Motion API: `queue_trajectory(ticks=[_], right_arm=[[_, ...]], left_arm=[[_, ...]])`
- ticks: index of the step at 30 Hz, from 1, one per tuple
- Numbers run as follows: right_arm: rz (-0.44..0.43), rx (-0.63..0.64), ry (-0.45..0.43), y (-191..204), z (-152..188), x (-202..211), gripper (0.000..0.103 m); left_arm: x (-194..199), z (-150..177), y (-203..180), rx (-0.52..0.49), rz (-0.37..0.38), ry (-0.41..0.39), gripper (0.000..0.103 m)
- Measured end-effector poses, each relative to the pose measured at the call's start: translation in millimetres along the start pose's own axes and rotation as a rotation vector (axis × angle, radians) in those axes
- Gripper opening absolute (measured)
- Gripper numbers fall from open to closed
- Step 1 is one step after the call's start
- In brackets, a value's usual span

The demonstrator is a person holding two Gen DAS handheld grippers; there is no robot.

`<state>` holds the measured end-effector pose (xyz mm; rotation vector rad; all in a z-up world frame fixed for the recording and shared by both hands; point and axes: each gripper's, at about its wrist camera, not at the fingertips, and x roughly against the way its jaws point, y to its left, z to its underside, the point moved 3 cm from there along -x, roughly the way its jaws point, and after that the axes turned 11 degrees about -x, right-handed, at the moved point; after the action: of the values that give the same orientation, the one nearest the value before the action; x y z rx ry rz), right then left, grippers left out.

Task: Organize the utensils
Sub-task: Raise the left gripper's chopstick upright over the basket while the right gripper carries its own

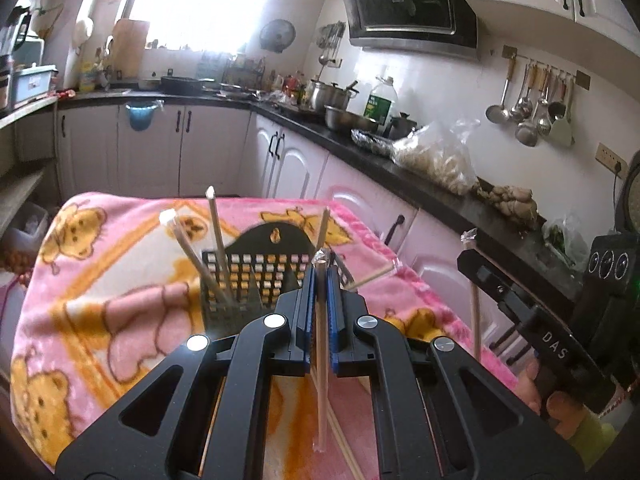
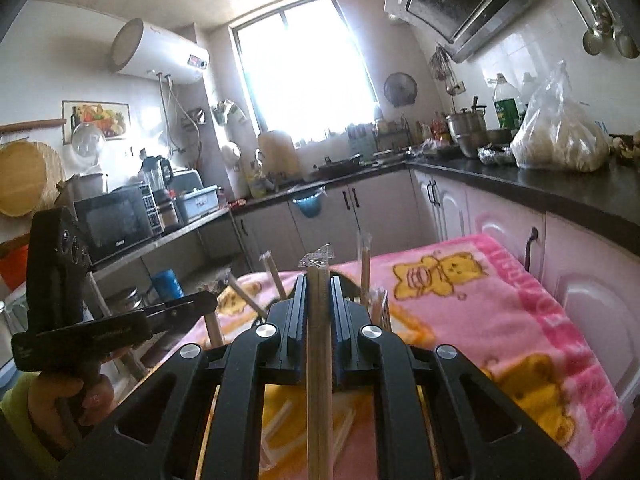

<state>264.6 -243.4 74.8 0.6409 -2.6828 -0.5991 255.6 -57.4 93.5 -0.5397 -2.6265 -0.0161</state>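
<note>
- Your left gripper [image 1: 321, 276] is clamped on a wrapped pair of chopsticks [image 1: 322, 344], which stands nearly upright between the blue pads, its top poking just above the fingertips and its lower end hanging toward the blanket.
- Your right gripper [image 2: 319, 292] is likewise closed on a second wrapped pair [image 2: 319, 352], the two wooden sticks side by side and running straight up through the jaws.
- Expect both pairs to be light and stiff, but thin; the clear sleeve looks slick, so they may slide or pivot in the pads. Hold them near the middle, as you do now, so that the ends do not swing.
- The black perforated holder [image 1: 244, 284] stands on the table just ahead of the left gripper, and already has several wrapped pairs [image 1: 218, 240] leaning in it at angles.
- More pairs [image 2: 308, 428] lie flat on the pink bear blanket [image 1: 92, 288] beneath your grippers, seemingly yet to be sorted.
- The dark kitchen counter [image 1: 420, 184] runs along the right, well apart from the work.
- Watch the leaning sticks as you lower a pair; they could deflect it.
</note>
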Motion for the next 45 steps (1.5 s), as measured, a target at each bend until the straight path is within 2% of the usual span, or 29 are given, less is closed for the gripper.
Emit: queue_trajectory(ticks=[13,24,32,45], right_arm=[[0.002,0.028,-0.074,20,-33,-47,0.011],[0.08,0.059,-0.187,15,-60,-78,0.011],[0.106,0.043,-0.227,5,-65,-99,0.011],[0.165,0.027,-0.286,-9,-70,-134,0.011]], left_arm=[[3,-54,22,-0.007,-0.035,-0.093,0.001],[-18,-85,39,0.008,-0.063,-0.132,0.001],[-35,-91,47,0.021,-0.075,-0.153,0.001],[-64,-79,58,0.022,-0.104,-0.151,0.001]])
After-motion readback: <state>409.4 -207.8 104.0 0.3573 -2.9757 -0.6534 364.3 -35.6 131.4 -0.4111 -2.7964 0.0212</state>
